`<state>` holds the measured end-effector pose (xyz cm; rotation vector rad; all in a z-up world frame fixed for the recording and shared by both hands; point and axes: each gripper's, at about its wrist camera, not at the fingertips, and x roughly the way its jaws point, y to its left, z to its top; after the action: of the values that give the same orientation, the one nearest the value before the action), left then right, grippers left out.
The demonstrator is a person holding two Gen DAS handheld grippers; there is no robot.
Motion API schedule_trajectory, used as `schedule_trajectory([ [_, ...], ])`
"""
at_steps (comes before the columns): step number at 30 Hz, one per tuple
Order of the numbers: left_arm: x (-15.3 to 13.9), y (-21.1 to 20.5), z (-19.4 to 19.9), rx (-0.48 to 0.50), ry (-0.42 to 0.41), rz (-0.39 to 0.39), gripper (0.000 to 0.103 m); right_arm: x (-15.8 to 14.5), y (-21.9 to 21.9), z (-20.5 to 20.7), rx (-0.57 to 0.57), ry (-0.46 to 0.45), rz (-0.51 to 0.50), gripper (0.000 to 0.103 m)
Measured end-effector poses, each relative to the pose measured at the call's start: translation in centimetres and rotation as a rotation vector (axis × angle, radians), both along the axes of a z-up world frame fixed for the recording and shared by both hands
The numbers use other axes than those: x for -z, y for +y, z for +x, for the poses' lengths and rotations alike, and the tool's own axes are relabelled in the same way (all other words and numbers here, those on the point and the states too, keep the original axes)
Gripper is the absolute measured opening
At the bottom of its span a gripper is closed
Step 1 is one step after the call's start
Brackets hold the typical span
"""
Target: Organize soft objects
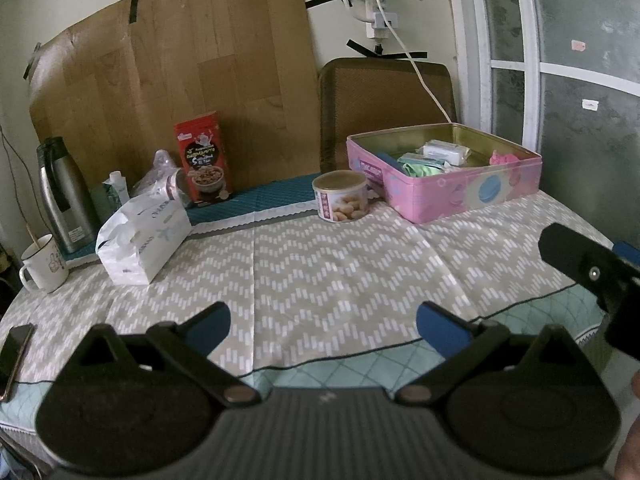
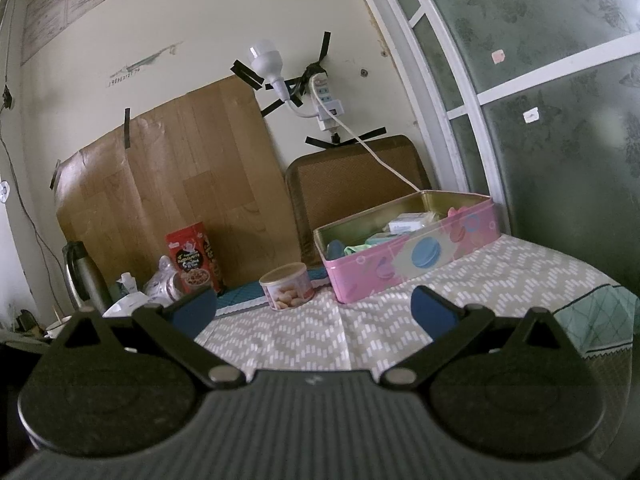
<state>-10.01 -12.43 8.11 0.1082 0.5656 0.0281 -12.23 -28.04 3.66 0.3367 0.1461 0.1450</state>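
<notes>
A pink tin box (image 1: pixel 460 188) stands open at the far right of the table and also shows in the right wrist view (image 2: pixel 404 258). Inside lie several soft things: a white packet (image 1: pixel 444 152), green cloth (image 1: pixel 420 168) and a pink piece (image 1: pixel 506 158). My left gripper (image 1: pixel 322 326) is open and empty above the table's near edge. My right gripper (image 2: pixel 314 312) is open and empty, well short of the box; part of it shows at the right of the left wrist view (image 1: pixel 588 268).
A peanut can (image 1: pixel 342 196) stands left of the box. A white tissue pack (image 1: pixel 142 238), a red cereal box (image 1: pixel 202 156), a steel flask (image 1: pixel 64 196) and a mug (image 1: pixel 42 268) crowd the left side. A phone (image 1: pixel 14 354) lies at the near left edge.
</notes>
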Motion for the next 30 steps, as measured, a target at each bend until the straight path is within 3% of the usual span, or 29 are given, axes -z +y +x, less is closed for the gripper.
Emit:
schedule_trajectory([
  [30, 0.08, -0.08, -0.12, 0.041, 0.001, 0.013, 0.103, -0.01, -0.08, 0.02, -0.003, 0.000, 0.000, 0.103],
])
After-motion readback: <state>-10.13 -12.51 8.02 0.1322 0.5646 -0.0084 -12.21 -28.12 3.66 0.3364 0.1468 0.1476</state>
